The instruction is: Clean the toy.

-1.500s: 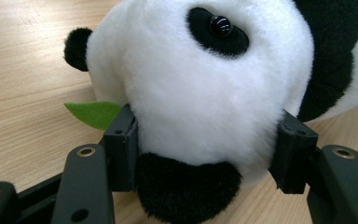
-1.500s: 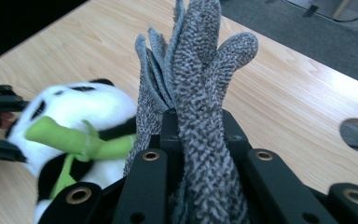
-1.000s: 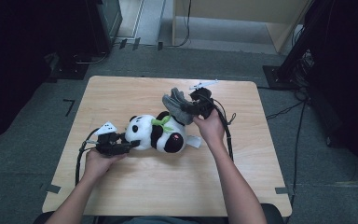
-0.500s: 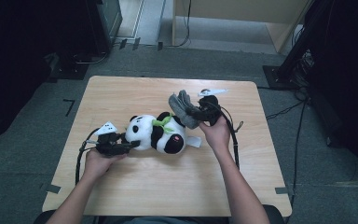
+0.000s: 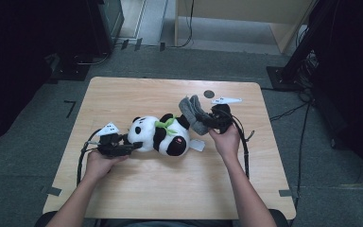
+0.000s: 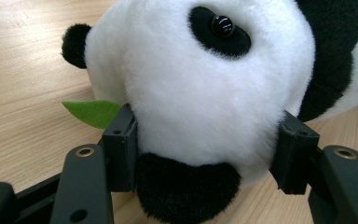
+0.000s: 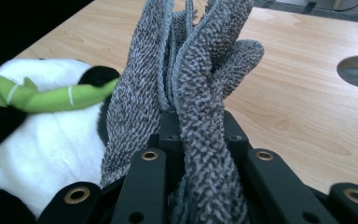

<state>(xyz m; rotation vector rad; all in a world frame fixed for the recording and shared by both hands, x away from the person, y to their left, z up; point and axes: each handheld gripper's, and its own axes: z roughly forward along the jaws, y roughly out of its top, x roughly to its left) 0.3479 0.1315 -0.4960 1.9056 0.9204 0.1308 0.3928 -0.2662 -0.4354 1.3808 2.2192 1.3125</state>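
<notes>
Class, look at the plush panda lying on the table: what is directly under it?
The panda lies on the wooden table, a white tag poking out beside it. Whatever else lies beneath its body is covered.

Grey cloth (image 7: 200, 93) hides the right tongs' (image 7: 192, 140) tips — panda's (image 6: 205, 93) body (mostly) cropped.

Plush panda (image 5: 163, 135): black-and-white soft toy with a green bamboo sprig at the neck, laid on its side at the centre of the high view, head toward frame left. Its head is clamped from both sides. Grey cloth (image 5: 192, 112): coarse knitted fabric, folded, held upright and pinched at its lower end, just right of the panda and touching it.
</notes>
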